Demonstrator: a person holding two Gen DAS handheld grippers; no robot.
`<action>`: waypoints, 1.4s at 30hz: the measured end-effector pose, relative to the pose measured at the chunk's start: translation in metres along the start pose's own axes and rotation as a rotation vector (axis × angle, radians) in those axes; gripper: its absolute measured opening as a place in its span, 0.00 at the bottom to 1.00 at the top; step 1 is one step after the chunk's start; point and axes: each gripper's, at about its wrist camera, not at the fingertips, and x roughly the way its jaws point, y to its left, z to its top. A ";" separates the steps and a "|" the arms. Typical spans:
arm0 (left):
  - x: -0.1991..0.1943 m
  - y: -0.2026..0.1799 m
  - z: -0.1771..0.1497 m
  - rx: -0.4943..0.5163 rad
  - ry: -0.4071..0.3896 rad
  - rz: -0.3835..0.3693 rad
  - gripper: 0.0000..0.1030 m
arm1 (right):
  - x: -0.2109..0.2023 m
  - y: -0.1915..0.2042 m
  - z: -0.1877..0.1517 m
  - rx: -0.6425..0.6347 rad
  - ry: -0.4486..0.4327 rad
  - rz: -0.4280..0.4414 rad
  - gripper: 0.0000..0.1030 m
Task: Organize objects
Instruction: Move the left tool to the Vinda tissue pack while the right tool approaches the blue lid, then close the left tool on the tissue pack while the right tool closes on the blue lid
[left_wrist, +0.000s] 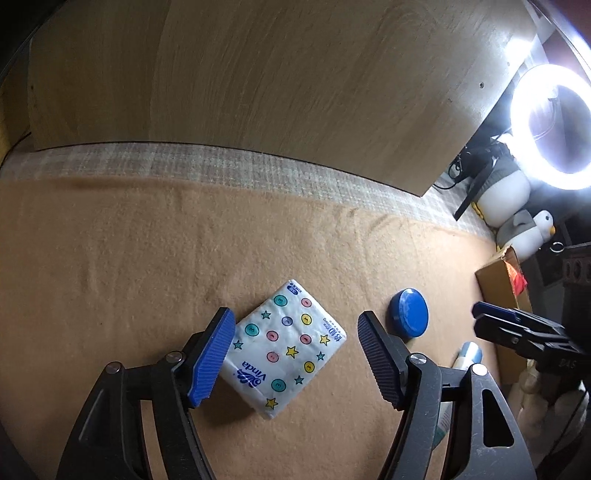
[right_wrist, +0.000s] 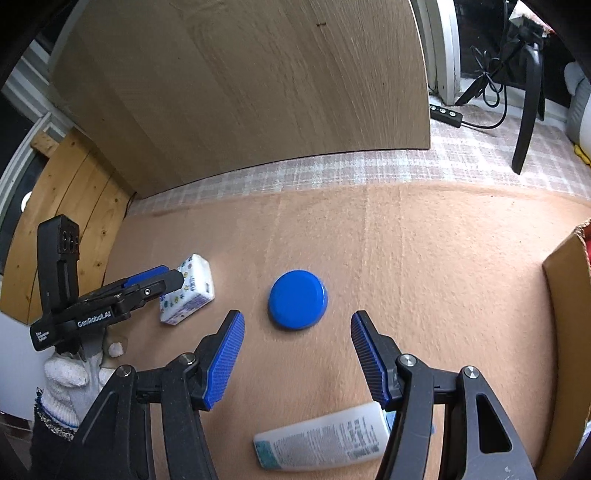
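Note:
A white tissue pack (left_wrist: 288, 347) printed with coloured dots and stars lies on the tan cloth (left_wrist: 110, 258). My left gripper (left_wrist: 293, 314) hangs over it, open, with the pack between the blue pads and neither pad touching it. The right wrist view shows the same pack (right_wrist: 192, 291) beside the left gripper (right_wrist: 173, 278). To its right a round blue tin (right_wrist: 297, 299) lies flat, and my right gripper (right_wrist: 297, 317) is open just above its near edge, holding nothing. Near the front a white tube (right_wrist: 325, 435) lies on its side, partly hidden by the right finger.
A large wooden board (left_wrist: 258, 92) stands upright along the far edge of the cloth. An open cardboard box (right_wrist: 565, 332) sits at the right. Beyond it are a lit ring light (left_wrist: 550, 125) and a plush penguin (left_wrist: 532, 229). A gloved hand (right_wrist: 70, 380) holds the left gripper.

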 end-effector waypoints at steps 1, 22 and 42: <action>0.000 -0.001 -0.001 0.002 0.002 -0.008 0.70 | 0.003 0.000 0.002 -0.001 0.007 0.000 0.55; 0.024 -0.055 -0.020 0.229 0.060 0.299 0.70 | 0.061 0.026 0.017 -0.162 0.077 -0.136 0.55; 0.016 -0.047 -0.040 0.183 0.044 0.297 0.55 | 0.078 0.046 0.007 -0.350 0.104 -0.264 0.50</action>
